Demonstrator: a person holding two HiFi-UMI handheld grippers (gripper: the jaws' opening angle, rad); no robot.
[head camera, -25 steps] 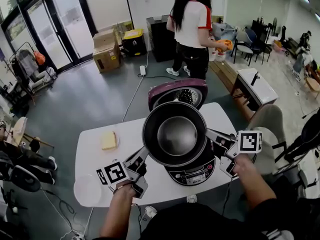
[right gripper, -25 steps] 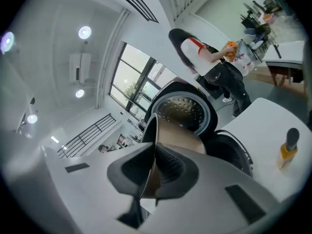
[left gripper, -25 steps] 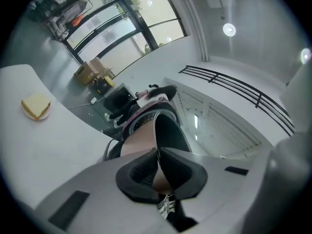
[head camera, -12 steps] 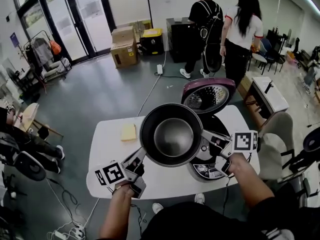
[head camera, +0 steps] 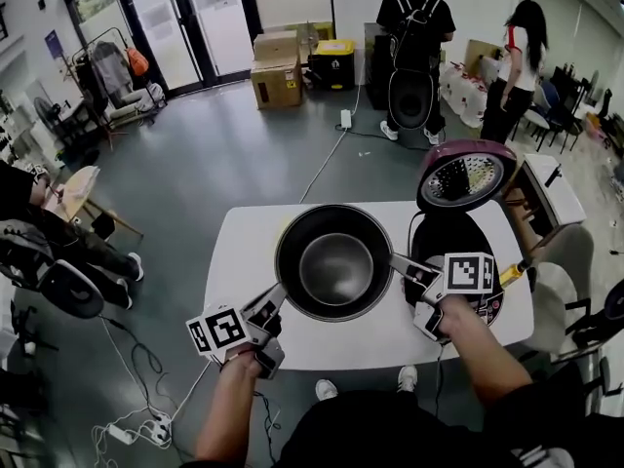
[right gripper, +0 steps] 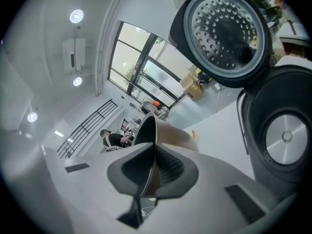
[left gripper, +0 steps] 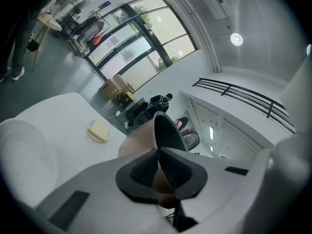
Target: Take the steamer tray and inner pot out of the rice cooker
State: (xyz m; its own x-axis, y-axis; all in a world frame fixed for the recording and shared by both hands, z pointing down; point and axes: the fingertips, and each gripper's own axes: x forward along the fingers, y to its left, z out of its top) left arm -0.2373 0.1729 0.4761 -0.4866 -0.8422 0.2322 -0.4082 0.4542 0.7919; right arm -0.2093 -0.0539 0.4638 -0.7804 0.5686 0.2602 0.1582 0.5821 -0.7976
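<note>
The dark round inner pot (head camera: 336,261) hangs above the white table (head camera: 244,252), left of the open rice cooker (head camera: 466,261). My left gripper (head camera: 283,296) is shut on the pot's near-left rim, and my right gripper (head camera: 396,261) is shut on its right rim. In the left gripper view the pot's thin rim (left gripper: 163,130) sits clamped between the pads. The right gripper view shows the rim (right gripper: 147,130) pinched the same way, with the cooker's empty well (right gripper: 280,135) and raised lid (right gripper: 219,33) to the right. A white rounded thing (left gripper: 22,147), perhaps the steamer tray, lies on the table.
A yellow sponge (left gripper: 99,129) lies on the table beyond the pot. The maroon lid (head camera: 466,175) stands open behind the cooker. Two people (head camera: 419,37) stand at the back of the room, near cardboard boxes (head camera: 276,71). A cable (head camera: 327,164) runs across the floor.
Both grippers have carried the pot to the left, from above the cooker to over the table. The cooker's well now shows uncovered at the right.
</note>
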